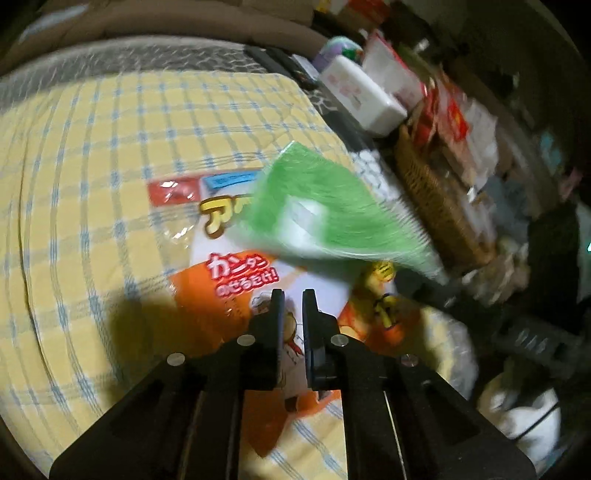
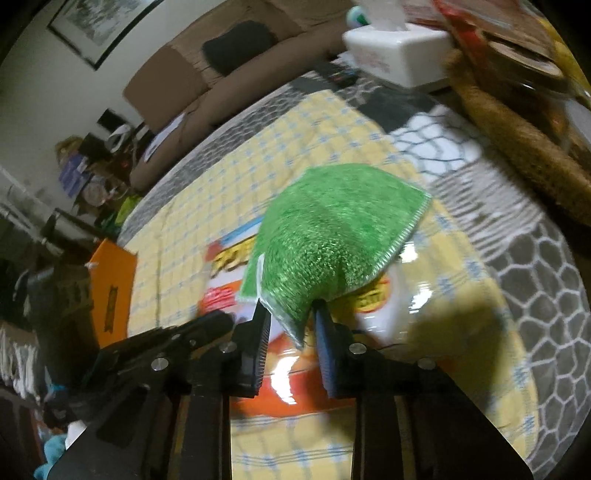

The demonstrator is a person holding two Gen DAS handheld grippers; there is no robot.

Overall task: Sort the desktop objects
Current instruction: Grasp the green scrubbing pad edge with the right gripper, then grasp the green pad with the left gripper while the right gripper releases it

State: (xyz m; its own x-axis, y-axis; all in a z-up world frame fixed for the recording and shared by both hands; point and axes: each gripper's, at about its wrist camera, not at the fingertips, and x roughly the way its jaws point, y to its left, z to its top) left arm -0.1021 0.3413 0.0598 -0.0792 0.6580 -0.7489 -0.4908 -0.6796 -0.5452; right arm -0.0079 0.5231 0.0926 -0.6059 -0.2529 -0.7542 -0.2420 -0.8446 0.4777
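1. Nearest to us in the right wrist view, the right gripper (image 2: 290, 317) is clamped on the near corner of a green scouring sponge (image 2: 332, 236); that corner sits pinched between the two fingers.
2. The sponge is held clear above the table. Its long axis runs away from the gripper, up and to the right in that view, with the stitched far edge pointing toward the wicker basket (image 2: 517, 147).
3. In the left wrist view, the left gripper (image 1: 293, 295) has its fingers drawn nearly together with only a narrow slit between them; we see nothing pinched in it.
4. Beneath both grippers lies a glossy orange and white food packet (image 1: 229, 295), flat on the yellow checked cloth (image 1: 92, 184). Its printed top points away from the left gripper.
5. From the left wrist the sponge (image 1: 332, 206) shows blurred, hanging over the packet's upper right part.
6. Farther off, a white tissue box (image 2: 399, 48) stands beyond the cloth's far edge, next to the basket.
7. At the back we see a brown sofa (image 2: 221, 81) with a framed picture (image 2: 96, 22) on the wall above.
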